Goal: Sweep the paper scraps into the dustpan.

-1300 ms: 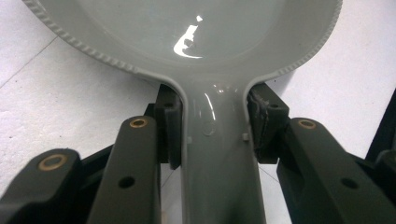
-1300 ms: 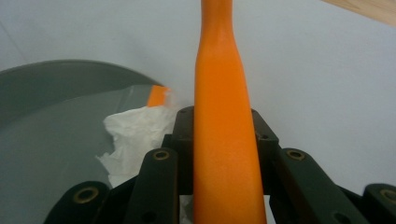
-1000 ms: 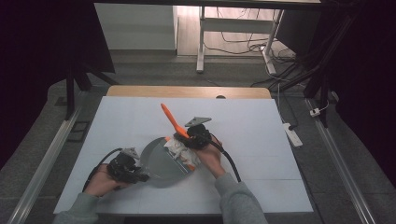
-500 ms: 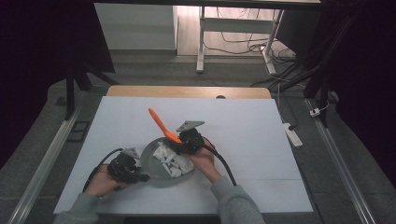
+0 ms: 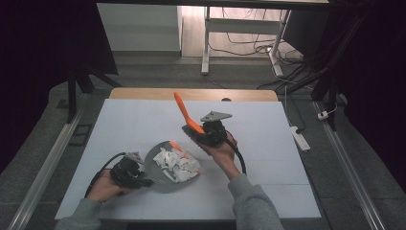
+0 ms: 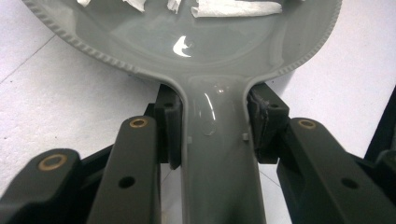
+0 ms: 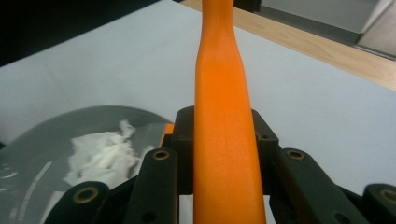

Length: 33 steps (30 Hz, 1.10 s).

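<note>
Pan rests on the counter, its handle clenched in the left fingers. Right fingers grasp the orange spatula, raised beyond the pan, blade end low beside the white scraps. Step: stirring scraps. Next: lower the blade into the pan.

Left gripper is lying low with jaws clamped; right gripper is hovering higher, jaws clamped too.
</note>
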Motion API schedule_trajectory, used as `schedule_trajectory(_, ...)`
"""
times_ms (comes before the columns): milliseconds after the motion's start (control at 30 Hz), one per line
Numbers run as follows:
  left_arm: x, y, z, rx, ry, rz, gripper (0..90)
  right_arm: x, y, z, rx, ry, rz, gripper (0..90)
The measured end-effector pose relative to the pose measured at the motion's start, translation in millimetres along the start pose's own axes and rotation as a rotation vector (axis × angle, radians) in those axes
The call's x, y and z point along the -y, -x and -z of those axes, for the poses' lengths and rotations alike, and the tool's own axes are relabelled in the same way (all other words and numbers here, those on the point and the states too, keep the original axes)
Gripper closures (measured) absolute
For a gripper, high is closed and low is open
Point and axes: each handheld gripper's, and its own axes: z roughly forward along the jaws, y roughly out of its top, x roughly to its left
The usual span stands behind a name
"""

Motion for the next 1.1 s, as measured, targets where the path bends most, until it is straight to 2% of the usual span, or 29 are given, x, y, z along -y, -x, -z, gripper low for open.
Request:
schedule_trajectory(133, 0.1, -0.1, -0.1, 0.000, -0.001, -0.001, 61.1, 3.0, 9.5, -1.4, 0.042, -0.019, -0.017, 70.3)
schedule_trajectory(233, 0.1, -0.2, -0.2, 0.001, -0.001, -0.001, 61.1, 7.8, 13.6, -7.1, 0.066, -0.054, -0.019, 70.3)
schedule_trajectory(500, -0.1, 0.1, -0.6, 0.003, -0.001, -0.001, 61.1, 23.1, 9.7, -34.3, 0.086, -0.147, -0.034, 70.3)
schedule_trajectory(633, -0.2, 0.3, -1.2, 0.001, -0.002, -0.001, 61.1, 23.0, -1.0, -45.1, 0.062, -0.155, -0.028, 70.4)
schedule_trajectory(767, -0.3, 0.7, -1.4, 0.002, -0.002, -0.001, 61.1, 21.3, -17.2, -51.2, 0.039, -0.158, 0.002, 70.4)
schedule_trajectory(1033, -0.4, 0.8, -1.6, 0.002, -0.003, -0.001, 61.1, 18.8, -40.0, -53.7, -0.020, -0.149, 0.037, 70.3)
schedule_trajectory(1100, -0.5, 0.7, -1.6, 0.002, -0.002, -0.001, 61.1, 16.3, -45.7, -52.6, -0.053, -0.135, 0.032, 70.3)
